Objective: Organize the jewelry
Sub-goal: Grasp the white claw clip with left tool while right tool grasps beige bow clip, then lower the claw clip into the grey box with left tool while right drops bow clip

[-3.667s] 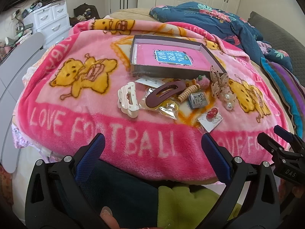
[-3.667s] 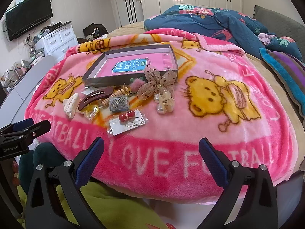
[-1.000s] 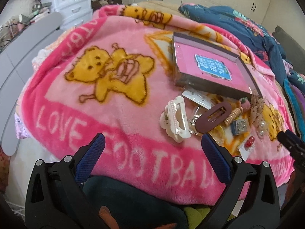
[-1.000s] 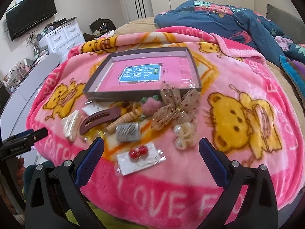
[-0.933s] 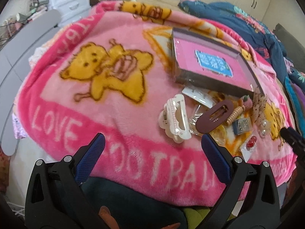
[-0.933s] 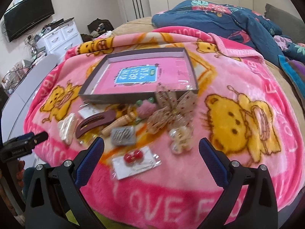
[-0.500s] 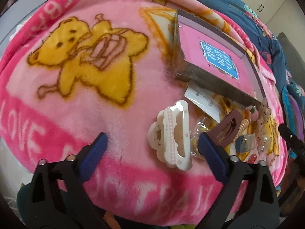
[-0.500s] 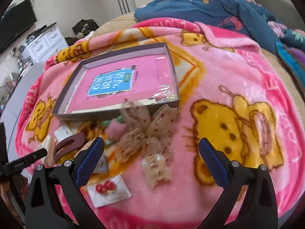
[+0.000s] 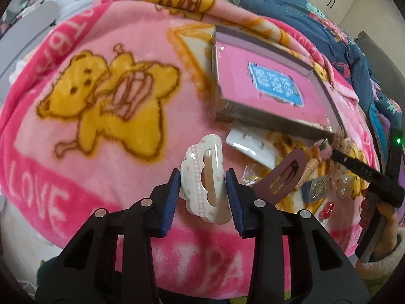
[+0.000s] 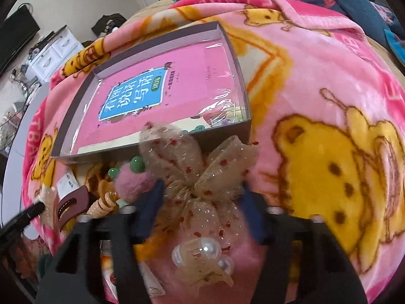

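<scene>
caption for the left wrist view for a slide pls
Left tool closing around a cream scalloped plastic hair claw on a pink bear-print fleece blanket.

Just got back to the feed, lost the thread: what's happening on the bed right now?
A person with two handheld grippers is sorting hair accessories on a pink bear-print blanket. The left gripper straddles the white scalloped plastic claw clip, pads at its sides. The right gripper brackets the beige mesh bow with red dots, not visibly clamped. The shallow grey box holds none of them yet.
</scene>
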A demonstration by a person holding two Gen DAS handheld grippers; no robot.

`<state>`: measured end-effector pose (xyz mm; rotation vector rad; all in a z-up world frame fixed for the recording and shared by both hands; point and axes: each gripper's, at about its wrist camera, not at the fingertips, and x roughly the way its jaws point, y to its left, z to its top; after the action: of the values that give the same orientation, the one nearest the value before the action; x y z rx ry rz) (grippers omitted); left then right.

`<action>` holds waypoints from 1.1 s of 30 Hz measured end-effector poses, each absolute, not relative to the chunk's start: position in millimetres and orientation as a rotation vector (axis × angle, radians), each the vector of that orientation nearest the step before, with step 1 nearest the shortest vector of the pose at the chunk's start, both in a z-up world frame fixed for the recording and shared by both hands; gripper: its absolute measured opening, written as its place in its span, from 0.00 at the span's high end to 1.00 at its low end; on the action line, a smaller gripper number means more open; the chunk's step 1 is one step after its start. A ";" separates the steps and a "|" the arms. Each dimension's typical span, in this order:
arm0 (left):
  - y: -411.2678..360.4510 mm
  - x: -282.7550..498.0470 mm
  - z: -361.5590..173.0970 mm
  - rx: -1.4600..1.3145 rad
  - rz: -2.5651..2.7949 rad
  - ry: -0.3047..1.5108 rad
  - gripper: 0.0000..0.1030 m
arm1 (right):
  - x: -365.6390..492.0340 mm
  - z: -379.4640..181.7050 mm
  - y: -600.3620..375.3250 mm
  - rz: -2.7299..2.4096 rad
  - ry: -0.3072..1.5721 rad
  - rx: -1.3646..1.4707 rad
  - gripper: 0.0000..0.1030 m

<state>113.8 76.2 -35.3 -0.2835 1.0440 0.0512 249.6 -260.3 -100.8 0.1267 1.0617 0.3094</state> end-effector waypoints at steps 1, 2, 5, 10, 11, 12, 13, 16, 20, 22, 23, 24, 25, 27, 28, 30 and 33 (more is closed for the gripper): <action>76.1 115.9 -30.2 -0.278 0.049 1.032 0.72 | 248.2 -99.5 -263.8 0.307 1.050 0.132 0.60; 76.2 117.4 -25.7 -0.274 0.049 1.023 0.72 | 247.0 -98.1 -268.4 0.302 1.041 0.143 0.61; 74.8 124.0 -14.8 -0.265 0.040 1.003 0.72 | 244.3 -93.6 -281.5 0.287 1.022 0.170 0.65; 70.4 143.6 -1.0 -0.257 0.032 0.973 0.72 | 234.5 -74.2 -307.8 0.259 0.975 0.196 0.68; 69.1 147.3 0.7 -0.256 0.028 0.969 0.72 | 233.0 -69.2 -312.3 0.254 0.960 0.198 0.68; 67.7 153.5 2.4 -0.251 0.028 0.964 0.72 | 231.6 -62.6 -318.2 0.248 0.943 0.202 0.68; 67.2 156.9 3.6 -0.248 0.028 0.962 0.72 | 232.1 -58.2 -321.1 0.246 0.933 0.207 0.68; 64.0 173.4 6.1 -0.244 0.023 0.960 0.72 | 234.6 -41.6 -327.8 0.242 0.888 0.213 0.68; 59.8 193.1 6.6 -0.238 0.019 0.957 0.72 | 244.0 -24.7 -324.5 0.261 0.852 0.213 0.68; 57.2 204.8 5.7 -0.226 0.020 0.959 0.72 | 250.4 -18.8 -318.7 0.274 0.839 0.205 0.68; 55.9 210.5 5.0 -0.223 0.019 0.959 0.72 | 253.6 -16.9 -316.6 0.279 0.837 0.204 0.68; 55.4 215.0 4.9 -0.220 0.017 0.959 0.72 | 256.2 -15.0 -313.4 0.285 0.834 0.205 0.68; 54.0 220.5 3.9 -0.213 0.017 0.960 0.72 | 260.3 -13.2 -309.4 0.298 0.830 0.203 0.68; 51.8 228.9 2.4 -0.210 0.011 0.962 0.72 | 268.7 -11.1 -300.2 0.307 0.825 0.190 0.68; 50.1 234.7 0.8 -0.205 0.011 0.963 0.72 | 273.2 -11.4 -296.7 0.316 0.828 0.188 0.68; 47.7 241.8 -1.3 -0.195 0.011 0.966 0.72 | 282.7 -13.2 -289.1 0.324 0.838 0.187 0.68; 44.1 252.2 -7.8 -0.177 0.014 0.979 0.72 | 293.1 -16.7 -276.5 0.330 0.844 0.166 0.68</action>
<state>252.2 44.1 -7.8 -0.1769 0.9788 0.0136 293.1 -276.5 -16.7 0.1659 0.8441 0.3300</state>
